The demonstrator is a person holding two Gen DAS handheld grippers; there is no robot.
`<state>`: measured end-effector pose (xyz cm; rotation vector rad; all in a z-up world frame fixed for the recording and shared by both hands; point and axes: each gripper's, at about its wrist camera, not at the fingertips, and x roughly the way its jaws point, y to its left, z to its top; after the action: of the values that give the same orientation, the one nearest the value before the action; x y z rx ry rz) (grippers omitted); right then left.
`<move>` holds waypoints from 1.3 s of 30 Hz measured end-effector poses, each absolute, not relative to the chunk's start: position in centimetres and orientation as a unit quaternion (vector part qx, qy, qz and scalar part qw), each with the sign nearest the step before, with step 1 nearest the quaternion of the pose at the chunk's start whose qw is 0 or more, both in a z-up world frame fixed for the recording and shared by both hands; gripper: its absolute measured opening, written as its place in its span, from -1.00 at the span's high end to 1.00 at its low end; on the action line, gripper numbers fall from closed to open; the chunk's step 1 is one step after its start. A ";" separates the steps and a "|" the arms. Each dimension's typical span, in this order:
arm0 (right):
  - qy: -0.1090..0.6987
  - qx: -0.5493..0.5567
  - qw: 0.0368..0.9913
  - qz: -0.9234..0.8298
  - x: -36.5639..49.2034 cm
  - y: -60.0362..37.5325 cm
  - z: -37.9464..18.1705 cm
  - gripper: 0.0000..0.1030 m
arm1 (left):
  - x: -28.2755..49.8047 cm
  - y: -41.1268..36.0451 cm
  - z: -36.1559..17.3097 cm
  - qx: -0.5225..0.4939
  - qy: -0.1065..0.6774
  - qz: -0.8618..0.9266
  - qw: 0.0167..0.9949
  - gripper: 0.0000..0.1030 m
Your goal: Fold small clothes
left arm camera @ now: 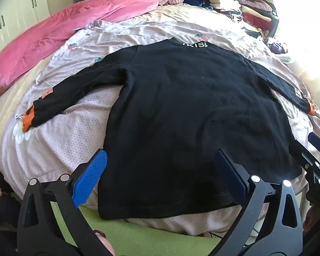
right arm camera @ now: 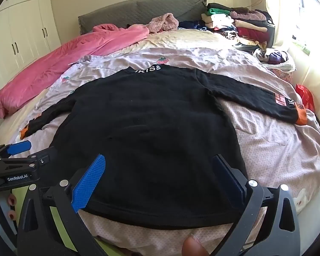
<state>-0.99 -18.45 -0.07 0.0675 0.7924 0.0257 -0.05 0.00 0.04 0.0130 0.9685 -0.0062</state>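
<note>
A small black long-sleeved sweater (left arm camera: 181,111) (right arm camera: 147,132) lies flat on the bed, collar with white letters at the far end, both sleeves spread out with orange cuffs. My left gripper (left arm camera: 160,170) hovers open over the near left part of its hem, nothing between the blue pads. My right gripper (right arm camera: 160,175) stands open above the near right part of the hem, also with nothing in it. In the left wrist view the right gripper (left arm camera: 315,149) shows at the right edge; in the right wrist view the left gripper (right arm camera: 17,149) shows at the left edge.
A lilac quilt with strawberry prints (left arm camera: 59,140) (right arm camera: 277,149) covers the bed. A pink blanket (left arm camera: 53,38) lies along the far left. Stacks of folded clothes (right arm camera: 241,25) sit at the far right by the grey headboard (right arm camera: 138,10). A green strip (left arm camera: 138,234) runs below the hem.
</note>
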 end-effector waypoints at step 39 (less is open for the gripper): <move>0.388 0.021 0.921 0.018 -1.1 -17.4 0.3 -0.92 | -0.3 0.2 0.6 0.007 0.455 -0.003 0.891 -0.83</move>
<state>-1.08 -17.39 0.35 0.0439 0.7960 0.0372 -0.33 0.22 0.58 0.0146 0.9444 -0.0072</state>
